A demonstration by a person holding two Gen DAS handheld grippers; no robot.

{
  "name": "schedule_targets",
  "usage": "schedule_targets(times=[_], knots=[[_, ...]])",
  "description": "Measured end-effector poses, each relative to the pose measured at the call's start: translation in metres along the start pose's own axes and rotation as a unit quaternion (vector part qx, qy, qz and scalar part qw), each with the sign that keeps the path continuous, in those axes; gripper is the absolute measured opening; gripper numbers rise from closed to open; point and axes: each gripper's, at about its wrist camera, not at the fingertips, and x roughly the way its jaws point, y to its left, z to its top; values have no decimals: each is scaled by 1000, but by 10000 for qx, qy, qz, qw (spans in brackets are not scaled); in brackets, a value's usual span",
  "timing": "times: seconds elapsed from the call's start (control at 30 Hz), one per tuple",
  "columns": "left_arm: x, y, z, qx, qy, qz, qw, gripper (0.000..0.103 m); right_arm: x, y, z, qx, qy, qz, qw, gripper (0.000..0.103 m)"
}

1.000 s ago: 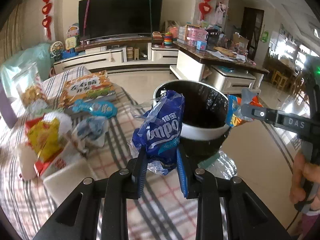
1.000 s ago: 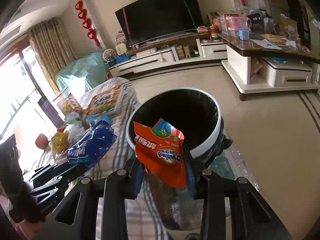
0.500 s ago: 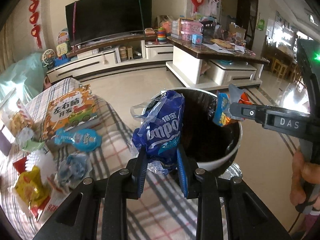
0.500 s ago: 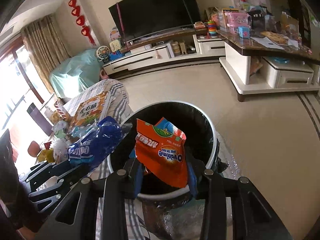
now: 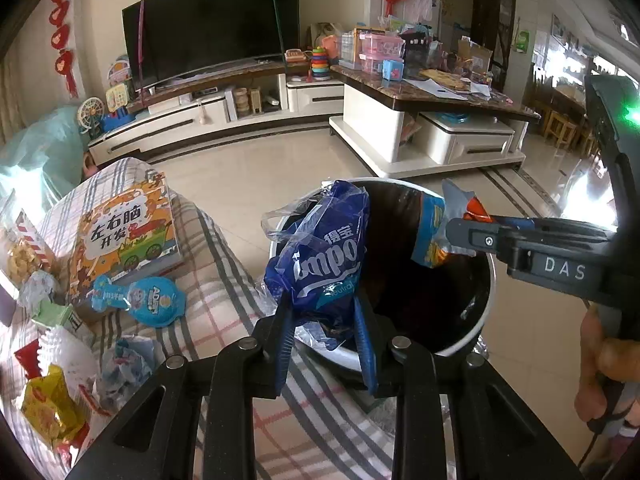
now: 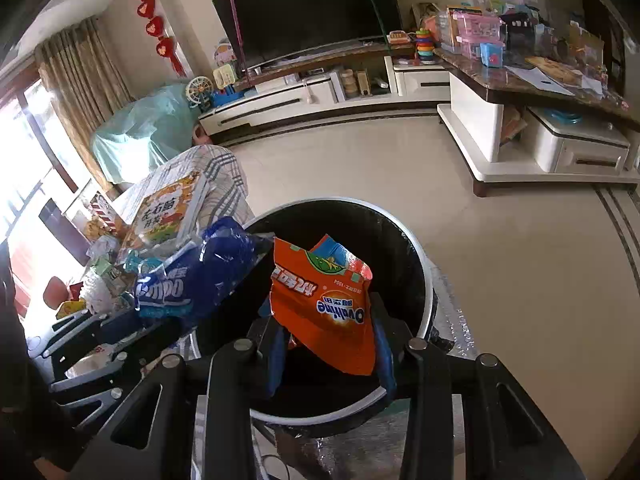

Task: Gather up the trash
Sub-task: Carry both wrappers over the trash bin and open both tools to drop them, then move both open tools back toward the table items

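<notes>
A round trash bin [image 5: 486, 300] with a white rim and a black liner stands on the floor beside the table; the right wrist view looks down into the trash bin [image 6: 426, 280]. My left gripper [image 5: 322, 312] is shut on a crumpled blue Tempo wrapper [image 5: 324, 256], held over the bin's near left rim. My right gripper [image 6: 326, 340] is shut on an orange Ovaltine packet [image 6: 324, 308], which hangs over the bin's mouth. The left wrist view has the right gripper [image 5: 460, 226] coming in from the right with the packet [image 5: 430, 236]. The blue wrapper [image 6: 196, 276] also appears in the right wrist view.
A checked tablecloth [image 5: 224, 264] bears a children's book [image 5: 124, 236], a blue snack pack [image 5: 152, 300], a yellow wrapper [image 5: 48, 404] and other litter. A TV stand [image 5: 192, 120] and a marble-topped cabinet [image 5: 424, 100] line the far side. A hand [image 5: 604, 376] grips the right handle.
Both grippers have carried their wrappers from the table's edge to over the bin, which now lies closer and lower in both views. The table litter has slid left.
</notes>
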Motion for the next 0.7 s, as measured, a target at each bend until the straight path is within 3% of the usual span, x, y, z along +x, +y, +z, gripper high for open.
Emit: schedule_targets(times=[0.17, 0.23, 0.3, 0.37, 0.7], knots=[[8, -3, 3, 58, 86, -18, 9999, 29, 5, -4, 2, 16, 104, -23, 9999, 43], [10, -4, 3, 55, 122, -20, 9999, 36, 6, -5, 3, 46, 130, -17, 9999, 48], [8, -5, 3, 5, 104, -38, 9999, 55, 5, -7, 4, 101, 139, -13, 9999, 55], [2, -5, 2, -17, 26, 1, 10000, 62, 3, -8, 5, 159, 113, -20, 9998, 60], [-41, 18, -36, -312, -245, 141, 9991, 77, -23, 9, -16, 364, -193, 302, 9987, 82]])
